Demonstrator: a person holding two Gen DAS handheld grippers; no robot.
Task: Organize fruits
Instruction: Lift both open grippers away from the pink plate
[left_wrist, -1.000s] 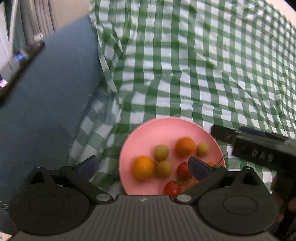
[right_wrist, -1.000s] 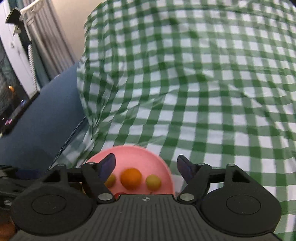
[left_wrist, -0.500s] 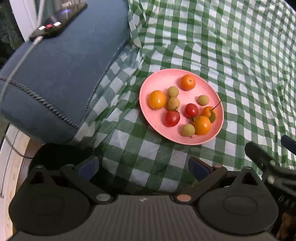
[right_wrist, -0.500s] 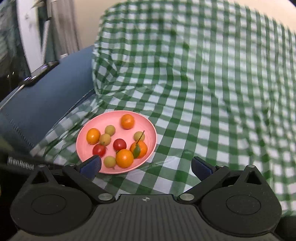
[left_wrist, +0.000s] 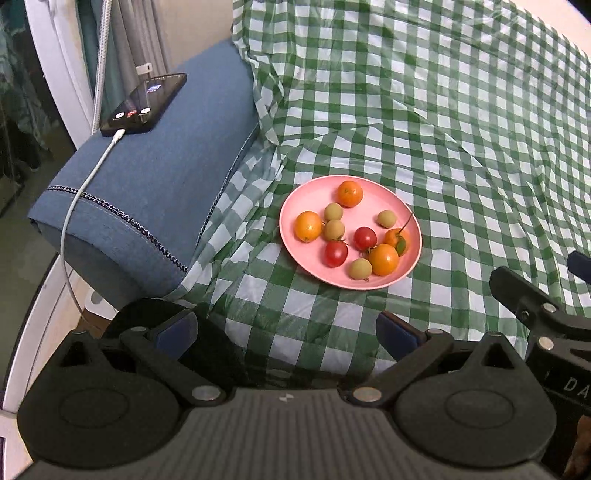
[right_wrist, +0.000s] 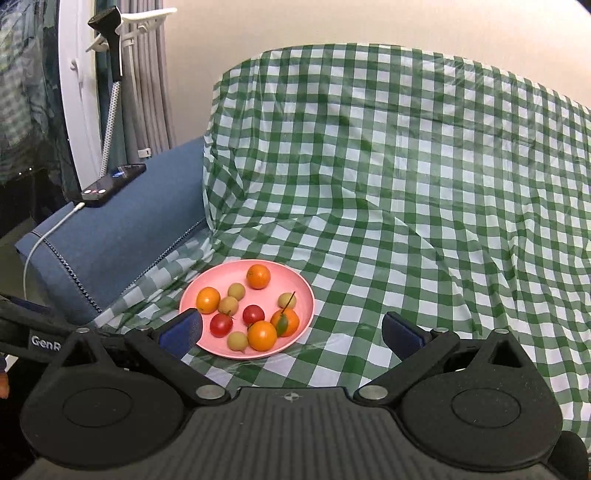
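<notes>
Fruits, small orange, red and green (left_wrist: 383, 259), lay mixed on round pink plate (left_wrist: 291, 206); both grippers (left_wrist: 284, 328) (right_wrist: 291, 332) spread, empty. Approaching edge pieces first seemed wisest.

My left gripper (left_wrist: 286, 332) points steeply down, and its two fingers stand wide apart with nothing between the blue pads (left_wrist: 393, 334). My right gripper (right_wrist: 291, 332) points less steeply (more forward than down). Its jaws have just been opening and now stand at their widest, also with nothing between them. The right gripper's finger shows at the edge of the left view.
</notes>
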